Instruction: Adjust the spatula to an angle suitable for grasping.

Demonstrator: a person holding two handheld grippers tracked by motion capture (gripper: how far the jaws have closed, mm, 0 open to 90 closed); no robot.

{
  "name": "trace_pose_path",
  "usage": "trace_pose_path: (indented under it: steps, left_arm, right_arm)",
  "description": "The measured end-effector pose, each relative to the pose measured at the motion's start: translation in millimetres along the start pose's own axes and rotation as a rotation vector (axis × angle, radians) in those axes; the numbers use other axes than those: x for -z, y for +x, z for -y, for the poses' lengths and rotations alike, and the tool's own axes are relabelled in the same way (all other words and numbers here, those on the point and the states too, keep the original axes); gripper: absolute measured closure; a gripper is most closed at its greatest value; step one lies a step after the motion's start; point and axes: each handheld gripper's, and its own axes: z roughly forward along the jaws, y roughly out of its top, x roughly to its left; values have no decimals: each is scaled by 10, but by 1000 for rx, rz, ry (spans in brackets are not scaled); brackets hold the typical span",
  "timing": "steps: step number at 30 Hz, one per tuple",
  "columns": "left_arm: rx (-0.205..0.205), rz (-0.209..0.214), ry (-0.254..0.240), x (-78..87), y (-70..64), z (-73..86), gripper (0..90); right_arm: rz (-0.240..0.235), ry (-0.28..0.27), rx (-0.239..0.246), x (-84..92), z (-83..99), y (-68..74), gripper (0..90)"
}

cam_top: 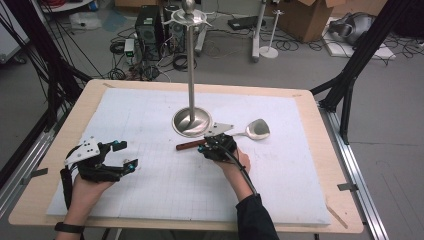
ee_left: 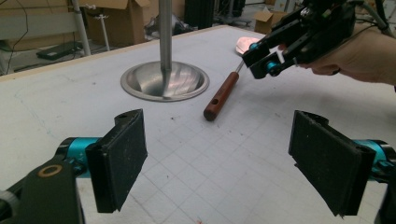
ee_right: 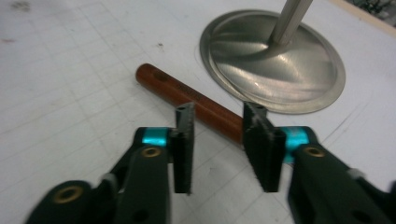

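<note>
A spatula with a reddish wooden handle (cam_top: 189, 145) and a steel blade (cam_top: 257, 129) lies flat on the white grid mat, just in front of the round base (cam_top: 191, 121) of a tall steel stand. My right gripper (cam_top: 207, 146) hovers over the handle's blade end. In the right gripper view its jaws (ee_right: 217, 135) stand apart, and the handle (ee_right: 173, 88) lies on the mat below the gap, untouched by the pads. My left gripper (cam_top: 125, 154) rests at the near left, wide open and empty (ee_left: 217, 163); beyond its jaws lie the handle (ee_left: 222, 95) and the right gripper (ee_left: 261, 58).
The stand's thin pole (cam_top: 190, 65) rises from the base to a hook ring near the top of the high view. The white mat (cam_top: 150, 190) covers most of the wooden table. Computers, cables and cardboard boxes sit on the floor beyond the far edge.
</note>
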Motion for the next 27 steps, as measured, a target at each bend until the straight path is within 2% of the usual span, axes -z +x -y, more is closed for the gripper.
trace_pose_path:
  steps: [5,8,14,19,21,23,27]
  left_arm:
    - [6,0,2,1,5,14,193]
    - [6,-2,5,3,14,21,193]
    - [8,-3,4,-1,15,25,192]
    - [7,-1,7,-15,0,27,193]
    - [9,2,8,-19,-5,31,193]
    - [7,4,10,-15,-7,34,193]
    - [6,0,11,1,-2,42,193]
  right_arm:
    - [-28,-52,-2,271,35,-162,439]
    - [-23,-80,-13,433,92,-282,388]
    - [-3,-97,-23,602,188,-425,346]
    - [12,-95,-1,676,241,-539,340]
    - [4,-86,8,683,253,-591,340]
    - [7,-61,32,665,253,-663,338]
    - [-19,-34,52,602,256,-784,340]
